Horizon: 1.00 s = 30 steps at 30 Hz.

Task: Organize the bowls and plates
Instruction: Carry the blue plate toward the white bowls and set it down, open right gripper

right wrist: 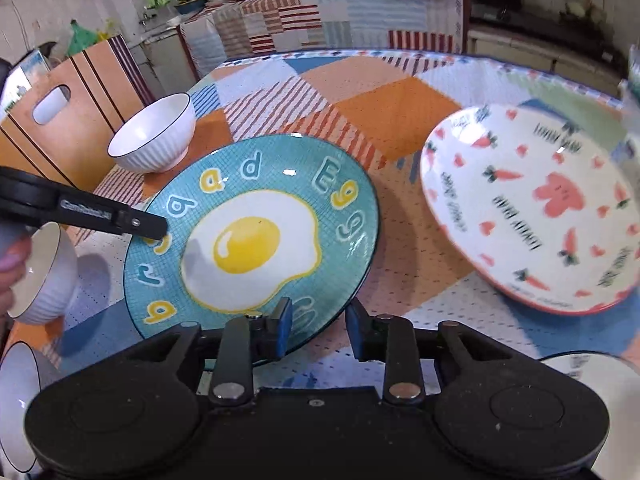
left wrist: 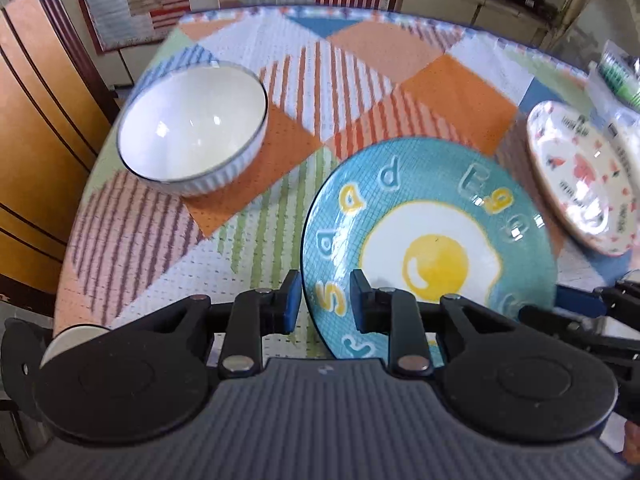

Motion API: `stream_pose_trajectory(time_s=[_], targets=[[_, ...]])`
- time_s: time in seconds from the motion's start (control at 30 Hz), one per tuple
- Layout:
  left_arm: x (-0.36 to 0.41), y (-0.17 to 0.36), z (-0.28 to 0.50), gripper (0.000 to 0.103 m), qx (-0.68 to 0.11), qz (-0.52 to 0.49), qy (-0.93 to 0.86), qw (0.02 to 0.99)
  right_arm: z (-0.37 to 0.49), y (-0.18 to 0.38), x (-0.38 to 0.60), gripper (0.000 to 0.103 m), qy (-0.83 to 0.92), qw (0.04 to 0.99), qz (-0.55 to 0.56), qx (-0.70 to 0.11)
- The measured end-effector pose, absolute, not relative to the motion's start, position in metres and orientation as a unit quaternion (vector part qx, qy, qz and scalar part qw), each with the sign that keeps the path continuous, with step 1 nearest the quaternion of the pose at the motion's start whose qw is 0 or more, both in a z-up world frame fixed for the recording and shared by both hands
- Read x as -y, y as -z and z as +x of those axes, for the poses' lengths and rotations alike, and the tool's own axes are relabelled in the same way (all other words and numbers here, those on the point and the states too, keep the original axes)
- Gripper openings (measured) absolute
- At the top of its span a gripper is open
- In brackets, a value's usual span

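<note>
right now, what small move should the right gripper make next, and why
Probably back the right gripper off the egg plate: its fingers stand open astride the near rim, not pressing it, and the plate seems to rest on the tablecloth.

Left tool (left wrist: 325,300): matte black linkage arms, silver rivets, blue pads, ribbed grey housing. Right tool (right wrist: 318,326): same black build, blue pads.

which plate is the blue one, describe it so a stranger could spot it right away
On the patchwork tablecloth, look between the white ribbed bowl and the carrot-print plate. The teal plate there alone shows a fried egg ringed with raised letters.
</note>
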<state>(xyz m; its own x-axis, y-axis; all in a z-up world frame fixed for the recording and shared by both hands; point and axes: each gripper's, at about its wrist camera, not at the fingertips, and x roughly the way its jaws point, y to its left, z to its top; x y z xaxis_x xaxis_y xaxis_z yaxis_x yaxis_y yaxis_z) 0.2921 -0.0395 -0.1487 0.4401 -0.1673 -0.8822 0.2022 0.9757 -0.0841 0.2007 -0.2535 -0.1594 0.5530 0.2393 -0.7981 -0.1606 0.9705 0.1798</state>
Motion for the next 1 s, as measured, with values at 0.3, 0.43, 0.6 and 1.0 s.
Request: stream_pose_trajectory(time_s=[0.3,0.43,0.6,1.0], targets=[[0.042,0.1,0.262,0.033,-0.489,0.025,0.105,0.866,0.179,0.123,0.258,0.05,-0.131,0.89,0.049,-0.434],[0.046,0.081,0.242,0.04,-0.483,0.041,0.118,0.866,0.166,0.098,0.263,0.052,-0.136,0.895,0.045,-0.423],[0.053,0.054,0.216,0.042,-0.476,0.062,0.139,0.866,0.143,0.065,0.266,0.052,-0.135,0.903,0.001,-0.409],[0.081,-0.002,0.142,0.056,-0.479,0.109,0.201,0.848,0.081,0.021,0.291,0.065,-0.112,0.9,-0.033,-0.419]])
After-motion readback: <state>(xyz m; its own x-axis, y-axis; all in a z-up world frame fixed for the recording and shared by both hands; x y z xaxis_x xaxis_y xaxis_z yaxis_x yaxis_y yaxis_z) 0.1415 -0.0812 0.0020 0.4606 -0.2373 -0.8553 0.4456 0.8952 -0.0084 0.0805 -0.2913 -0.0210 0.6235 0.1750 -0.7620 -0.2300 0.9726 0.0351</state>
